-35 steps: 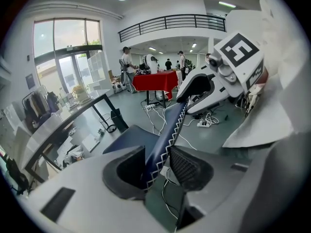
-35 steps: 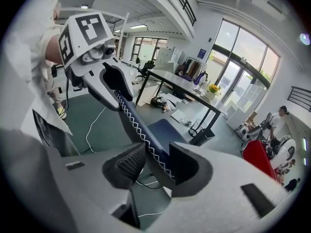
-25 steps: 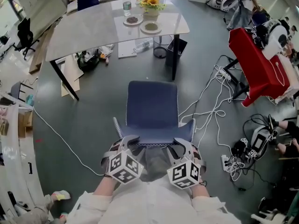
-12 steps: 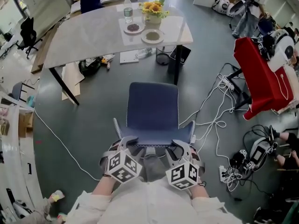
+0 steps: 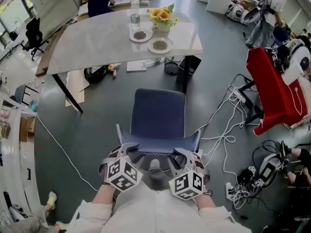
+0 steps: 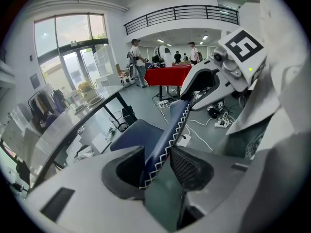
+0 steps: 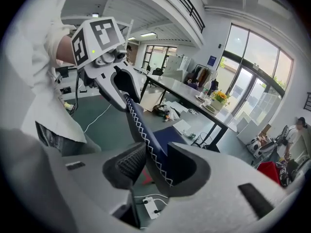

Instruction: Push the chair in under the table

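The blue chair (image 5: 158, 116) stands on the grey floor, its seat facing the grey table (image 5: 92, 40) a short way ahead. My left gripper (image 5: 130, 150) is shut on the left part of the backrest's top edge. My right gripper (image 5: 186, 154) is shut on the right part. In the left gripper view the zigzag-stitched backrest (image 6: 167, 125) runs between the jaws of the left gripper (image 6: 158, 166), with the right gripper (image 6: 214, 79) further along it. The right gripper view shows the backrest (image 7: 143, 132) inside the right gripper (image 7: 155, 166), and the left gripper (image 7: 114, 84) beyond.
Two plates (image 5: 159, 45), a bottle and yellow flowers (image 5: 163, 16) sit on the table. A black table leg (image 5: 184, 79), a wire bin (image 5: 171, 66) and clutter stand beneath it. White cables (image 5: 221, 123) and a red-covered stand (image 5: 274, 89) lie to the right.
The chair and both grippers have advanced together toward the table, which now sits lower and closer in the head view. Both grips on the backrest are unchanged.
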Available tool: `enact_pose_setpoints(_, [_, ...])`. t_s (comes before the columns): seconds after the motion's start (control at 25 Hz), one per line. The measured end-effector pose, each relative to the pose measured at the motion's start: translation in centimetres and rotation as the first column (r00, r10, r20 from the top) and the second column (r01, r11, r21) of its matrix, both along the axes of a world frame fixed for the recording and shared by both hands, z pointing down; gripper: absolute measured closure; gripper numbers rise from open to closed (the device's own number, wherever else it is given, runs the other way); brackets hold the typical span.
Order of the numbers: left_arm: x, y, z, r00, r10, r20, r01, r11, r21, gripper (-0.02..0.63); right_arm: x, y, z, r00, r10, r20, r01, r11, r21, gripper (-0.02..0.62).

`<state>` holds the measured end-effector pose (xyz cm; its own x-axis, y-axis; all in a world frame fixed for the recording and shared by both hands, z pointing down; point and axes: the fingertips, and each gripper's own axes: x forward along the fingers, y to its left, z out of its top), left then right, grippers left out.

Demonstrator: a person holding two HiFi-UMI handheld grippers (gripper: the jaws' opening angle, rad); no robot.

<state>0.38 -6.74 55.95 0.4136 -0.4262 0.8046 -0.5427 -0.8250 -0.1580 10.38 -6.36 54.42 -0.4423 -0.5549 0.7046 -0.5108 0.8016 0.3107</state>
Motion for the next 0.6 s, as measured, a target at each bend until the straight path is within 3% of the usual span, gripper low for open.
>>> enact_pose_setpoints(0.12, [0.06,0.04,-0.06,0.999,0.025,0.042,-0.026,0.999,0.032,0.440,-0.01,0.01,-0.06,1.000,-0.009,0.011,0.009,1.000,0.005,0.468])
enact_pose_setpoints(0.6, [0.17,0.24,-0.17,0.999,-0.006,0.046,0.004,0.999,0.033,0.446,0.19,0.08,-0.18,1.000,0.015,0.010,-0.015,1.000,0.017,0.466])
